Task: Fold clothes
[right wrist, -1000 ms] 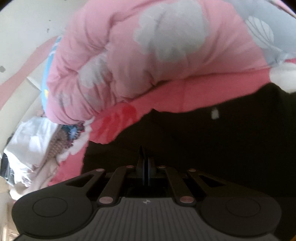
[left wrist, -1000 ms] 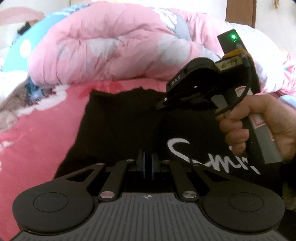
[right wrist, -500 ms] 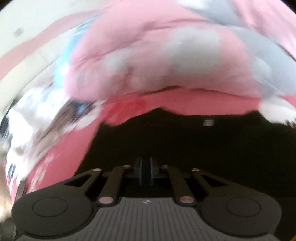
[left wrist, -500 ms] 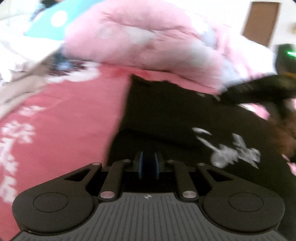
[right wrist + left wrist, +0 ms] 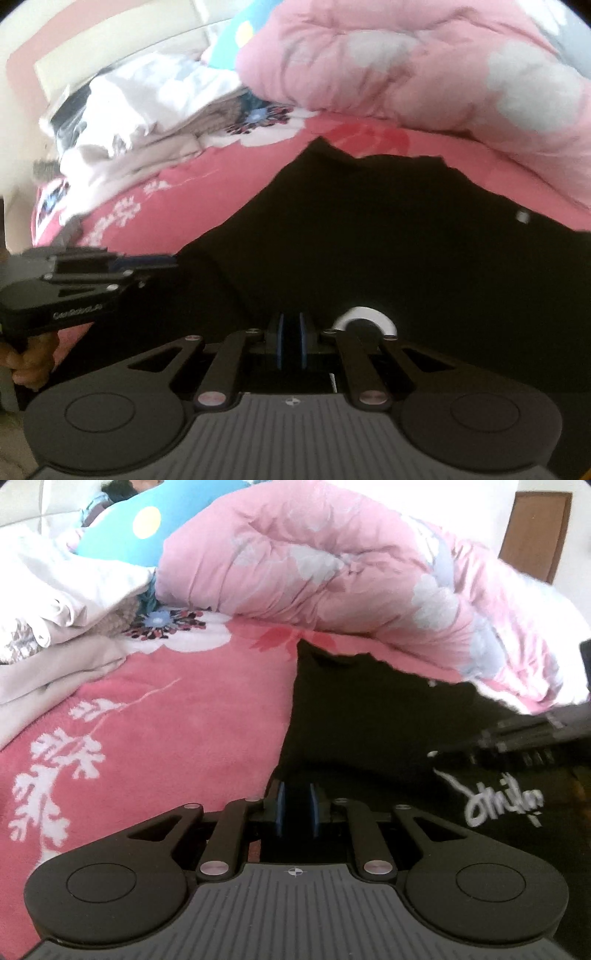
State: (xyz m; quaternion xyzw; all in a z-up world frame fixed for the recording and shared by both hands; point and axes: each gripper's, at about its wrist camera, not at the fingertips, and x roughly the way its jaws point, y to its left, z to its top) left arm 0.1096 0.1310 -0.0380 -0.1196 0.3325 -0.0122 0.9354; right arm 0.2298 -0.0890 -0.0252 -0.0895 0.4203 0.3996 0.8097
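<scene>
A black garment [image 5: 369,716] with white lettering [image 5: 495,801] lies flat on the pink flowered bedspread [image 5: 166,709]. My left gripper [image 5: 295,808] hovers over the garment's left edge, its blue pads a narrow gap apart. I see nothing pinched between them. From the right, my right gripper [image 5: 443,751] reaches in low over the cloth. In the right wrist view the black garment [image 5: 388,240] fills the middle. My right gripper [image 5: 291,339] sits above it with its pads slightly apart and nothing clamped. My left gripper [image 5: 162,262], held by a hand, enters from the left.
A bulky pink quilt [image 5: 332,565] is heaped along the garment's far edge and overlaps its right corner. A pile of pale clothes [image 5: 55,627] and a blue cushion [image 5: 122,531] lie at the far left. A brown door [image 5: 535,528] stands behind.
Both pairs of pads have gone from shut to slightly apart. Both hands have shifted over the garment. The right wrist view has rolled and now shows the left gripper.
</scene>
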